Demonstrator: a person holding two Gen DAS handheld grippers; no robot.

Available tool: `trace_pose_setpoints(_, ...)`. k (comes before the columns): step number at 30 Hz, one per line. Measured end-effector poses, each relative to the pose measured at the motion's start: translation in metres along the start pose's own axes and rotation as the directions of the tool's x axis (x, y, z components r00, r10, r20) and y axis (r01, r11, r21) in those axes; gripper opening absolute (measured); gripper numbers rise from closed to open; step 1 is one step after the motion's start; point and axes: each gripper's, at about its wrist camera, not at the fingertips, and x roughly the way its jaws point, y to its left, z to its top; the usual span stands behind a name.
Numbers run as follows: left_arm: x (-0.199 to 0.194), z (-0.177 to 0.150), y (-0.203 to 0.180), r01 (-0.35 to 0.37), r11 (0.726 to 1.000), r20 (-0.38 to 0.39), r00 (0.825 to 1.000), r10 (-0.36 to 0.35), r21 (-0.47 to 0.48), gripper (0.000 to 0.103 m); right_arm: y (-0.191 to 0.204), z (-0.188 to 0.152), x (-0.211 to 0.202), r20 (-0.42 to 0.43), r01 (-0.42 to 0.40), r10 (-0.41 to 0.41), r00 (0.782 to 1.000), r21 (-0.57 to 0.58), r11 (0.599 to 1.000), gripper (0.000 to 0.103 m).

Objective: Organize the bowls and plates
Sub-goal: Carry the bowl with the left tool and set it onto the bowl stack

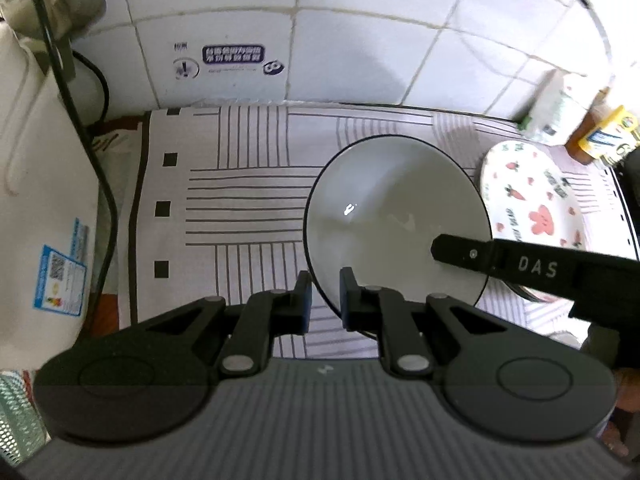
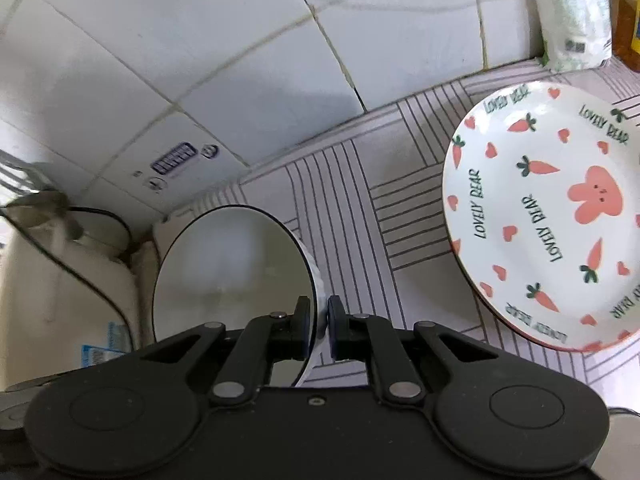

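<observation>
Left wrist: left gripper (image 1: 325, 298) fingers straddle the grey bowl (image 1: 396, 220) rim w/ a gap, not pinching; right gripper (image 1: 440, 248) finger reaches in. Right wrist: right gripper (image 2: 319, 330) clamped on bowl (image 2: 232, 272) rim, bowl tilted above the striped cloth (image 2: 360, 200); carrot plate (image 2: 548, 216) lies nearby.

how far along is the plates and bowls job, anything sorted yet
Nothing looks stacked yet. In hand: the right gripper has its jaws shut on the rim of the white bowl, lifted and tilted. The left gripper also has its jaws around that bowl's rim, with a gap showing, so not clearly clamped. Left to do: the carrot plate sits alone on the striped cloth, and the bowl has no resting place yet.
</observation>
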Motion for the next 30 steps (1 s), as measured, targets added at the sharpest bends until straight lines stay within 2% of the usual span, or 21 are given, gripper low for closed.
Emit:
trace_pose_setpoints(9,-0.052,-0.024,-0.029,-0.003,0.999,0.044,0.999,0.001,0.048,0.013,-0.002,-0.018,-0.061,0.087,-0.057,0.062,0.994,-0.065,0.996,0.013)
trace_pose_setpoints(14,-0.075,-0.040,-0.045,0.017,0.996,0.070,0.997,-0.023,0.082,0.013,-0.009,-0.029,-0.092,0.098,-0.080,0.088,0.991,-0.085,0.993,0.013)
trace_pose_setpoints(18,-0.091,-0.050,-0.064,0.040,0.994,0.084,0.995,-0.049,0.103,0.014,-0.021,-0.035,-0.118,0.117,-0.104,0.114,0.987,-0.086,0.991,0.014)
trace_pose_setpoints(24,-0.107,-0.060,-0.102,0.066,0.987,0.083,0.993,-0.078,0.145,0.014,-0.041,-0.041,-0.158,0.163,-0.095,0.115,0.980,-0.128,0.987,0.014)
trace_pose_setpoints(30,-0.106,-0.076,-0.140,0.086,0.980,0.059,0.993,-0.098,0.182,0.014,-0.081,-0.051,-0.182,0.184,-0.097,0.112,0.977,-0.089,0.991,0.014)
